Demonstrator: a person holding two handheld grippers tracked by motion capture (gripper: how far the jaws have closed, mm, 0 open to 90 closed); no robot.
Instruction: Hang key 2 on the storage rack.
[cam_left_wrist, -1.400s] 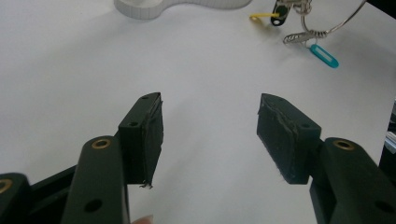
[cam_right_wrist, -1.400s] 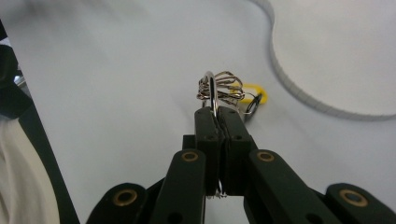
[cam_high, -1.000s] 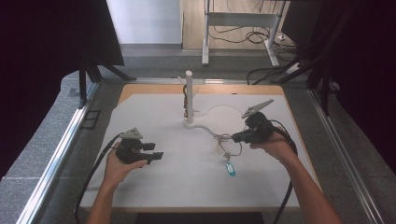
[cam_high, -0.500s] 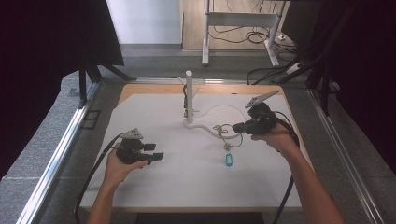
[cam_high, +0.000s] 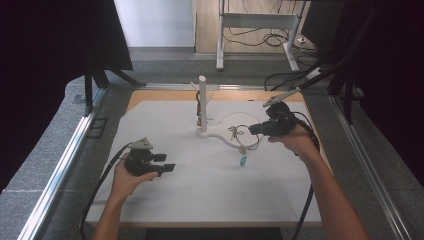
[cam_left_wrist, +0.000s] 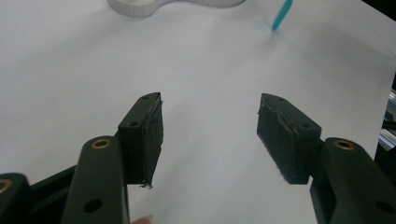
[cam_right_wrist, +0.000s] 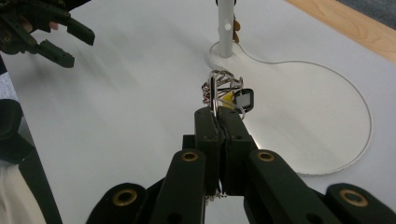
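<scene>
Right hand-held gripper is clamped tight on the key ring, arm stretched forward, wrist level, holding it above the desk just right of the white post. Left hand-held gripper hangs open, low over the desk, well left of the post.

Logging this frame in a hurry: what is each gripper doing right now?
Left gripper: jaws open, nothing between them, above the white mat.
Right gripper: jaws shut on the key ring, lifted off the mat.
</scene>
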